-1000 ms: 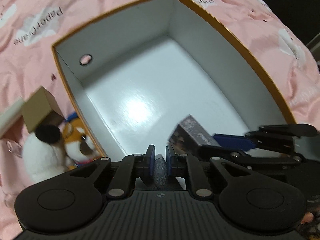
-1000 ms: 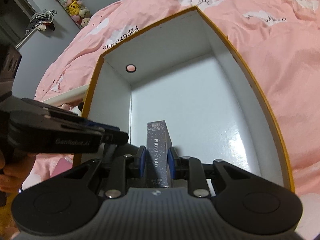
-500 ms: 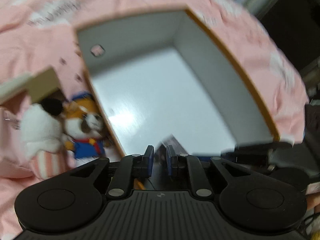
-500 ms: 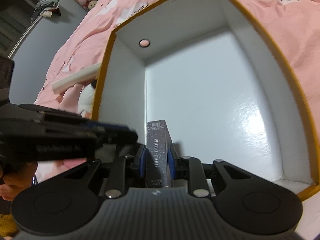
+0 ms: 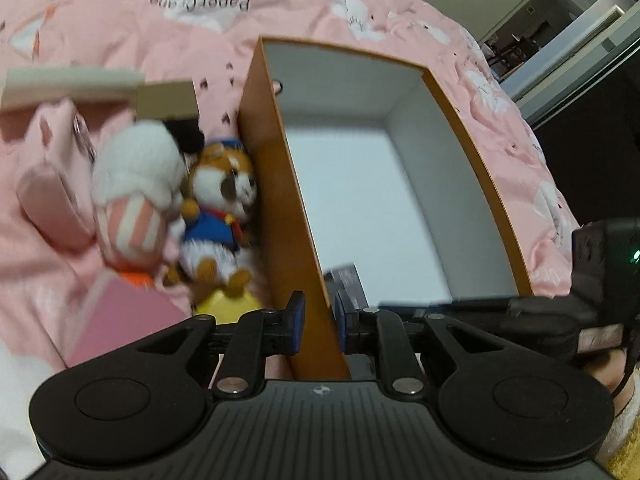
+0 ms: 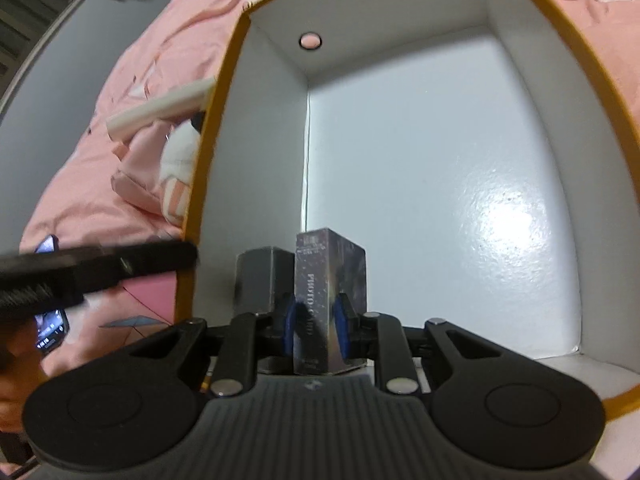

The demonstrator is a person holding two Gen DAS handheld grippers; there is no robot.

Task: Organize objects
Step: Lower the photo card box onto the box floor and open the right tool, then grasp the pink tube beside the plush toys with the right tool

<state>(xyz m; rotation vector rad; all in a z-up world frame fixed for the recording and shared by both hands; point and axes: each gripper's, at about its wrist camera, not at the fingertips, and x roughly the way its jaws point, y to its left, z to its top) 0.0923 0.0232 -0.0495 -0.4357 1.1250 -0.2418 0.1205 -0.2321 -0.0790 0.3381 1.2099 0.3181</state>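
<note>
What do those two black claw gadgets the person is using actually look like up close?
Each is matte black plastic. The left gripper and right gripper have a ribbed base, two round discs at the sides, angled link arms with silver rivets, and two short fingers faced with blue pads. A small white emblem sits centred on the ribbed part. A green light glows on the right unit's body.

The left gripper (image 5: 319, 318) straddles the near side wall of the orange cardboard box with a white inside (image 5: 280, 208); its jaws have just been opening, the blue pads not clearly pressing the wall. Ahead and left lie a brown-and-white plush in blue clothes (image 5: 218, 216) and a white plush with pink stripes (image 5: 134, 192) on the pink bed cover (image 5: 120, 32). Just right, inside the box, is a dark small carton (image 5: 346, 278).
</note>
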